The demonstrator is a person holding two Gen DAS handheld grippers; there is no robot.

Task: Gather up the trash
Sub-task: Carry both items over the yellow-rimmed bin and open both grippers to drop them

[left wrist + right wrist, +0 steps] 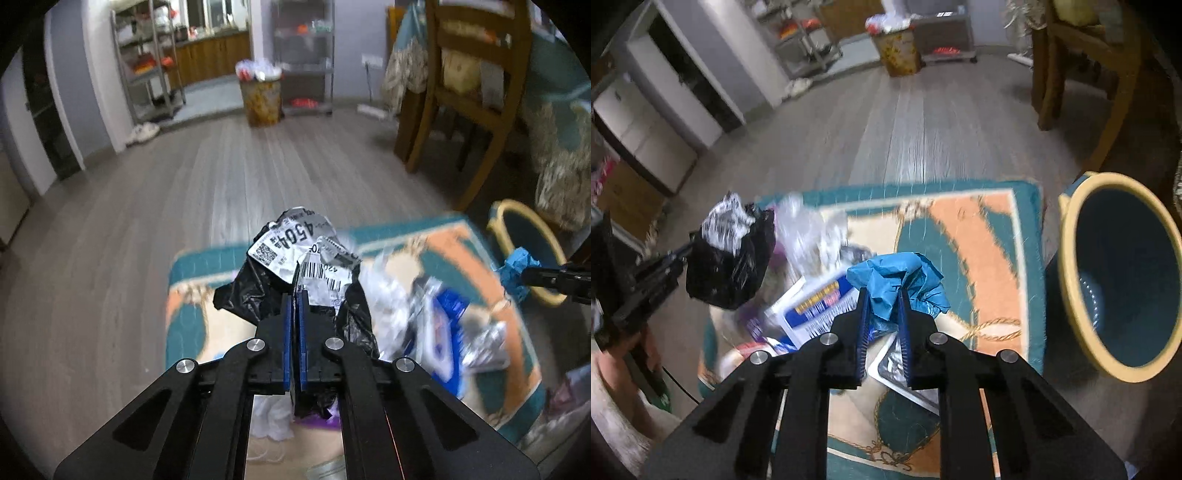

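Over rug [964,236], we clamp limp black mailer [280,273] in left gripper [294,302], soft blue wad [897,280] in right gripper [882,306], bin [1123,273] at three o'clock

The left gripper [294,295] pinches a black bag [258,284] bearing crumpled shipping labels [295,240] above the rug [192,269].

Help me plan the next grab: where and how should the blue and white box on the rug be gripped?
Grip the blue and white box by its raised long edge, coming down from above. It lies tilted among wrappers on the rug, so that thin edge probably fits between the fingers; its flat face looks too wide.
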